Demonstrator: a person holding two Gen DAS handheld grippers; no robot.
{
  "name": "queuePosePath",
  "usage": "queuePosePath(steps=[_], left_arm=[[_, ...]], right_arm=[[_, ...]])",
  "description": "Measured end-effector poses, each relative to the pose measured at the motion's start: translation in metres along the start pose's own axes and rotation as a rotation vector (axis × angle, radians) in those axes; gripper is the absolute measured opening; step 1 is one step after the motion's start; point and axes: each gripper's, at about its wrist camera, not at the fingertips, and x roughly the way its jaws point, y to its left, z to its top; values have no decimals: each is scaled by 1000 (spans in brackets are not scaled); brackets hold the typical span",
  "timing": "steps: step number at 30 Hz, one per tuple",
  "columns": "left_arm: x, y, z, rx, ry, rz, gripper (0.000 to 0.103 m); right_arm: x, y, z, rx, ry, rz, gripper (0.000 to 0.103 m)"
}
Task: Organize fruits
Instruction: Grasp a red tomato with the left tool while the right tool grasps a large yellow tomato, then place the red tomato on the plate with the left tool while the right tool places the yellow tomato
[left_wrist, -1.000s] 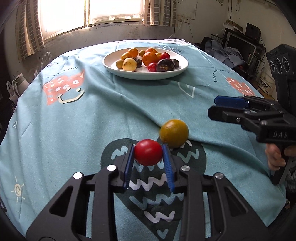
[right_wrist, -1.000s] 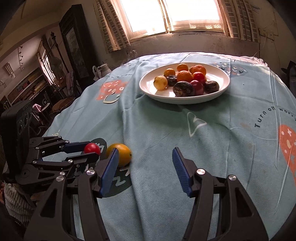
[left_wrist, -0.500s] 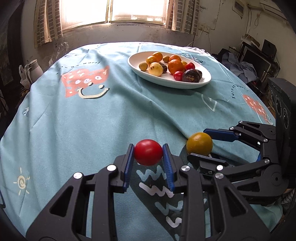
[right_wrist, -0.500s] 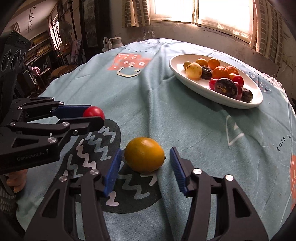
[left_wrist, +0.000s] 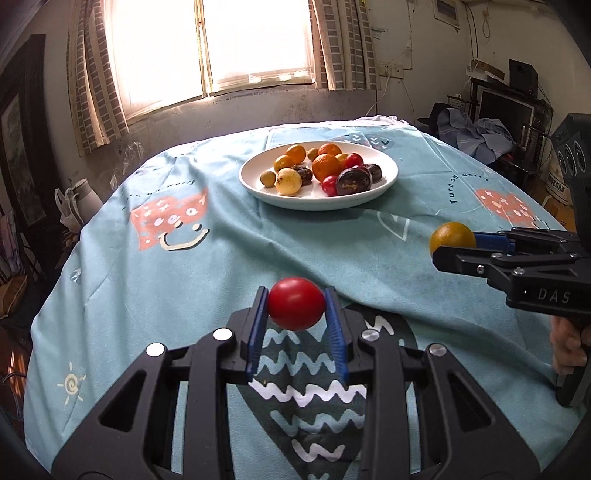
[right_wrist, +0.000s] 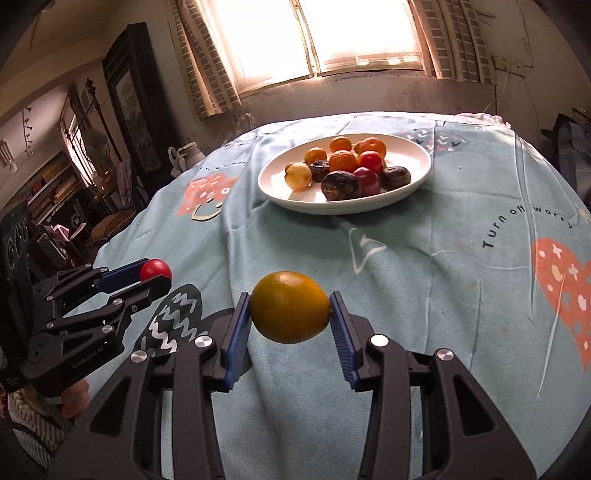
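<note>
Left wrist view: tomato (left_wrist: 296, 308) clamped in left gripper (left_wrist: 296, 321), lower centre; orange (right_wrist: 290, 307) clamped in right gripper (right_wrist: 290, 325). Both held above cloth; plate (left_wrist: 384, 186) upper centre, not yet reached

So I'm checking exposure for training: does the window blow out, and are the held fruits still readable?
Left wrist view: the window is blown out white, yet the round red tomato in the left claw is sharp. Right wrist view: same glare, the yellow-orange citrus fruit in the right claw reads clearly; fisheye bends the teal tablecloth edges.
</note>
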Motion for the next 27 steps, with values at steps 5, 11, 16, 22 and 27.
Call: queuePosePath(steps=[5,11,16,22,27], left_arm=[[-3,-14,1,32,-14,6,31],[-4,-17,4,35,-23,24,31],[-3,-11,11,22,-18,22,31],[-6,10,13,-47,7,-1,31],[-12,18,-12,-63,63,25,31]], right_arm=[[-8,-6,-3,19,-26,1,43],[-8,-7,-1,24,-27,1,43],[-8,-9,-3,30,-27,-1,43],[-19,-17,-9,58,-41,0,43],[-34,-30,-17,96,-46,-4,43]])
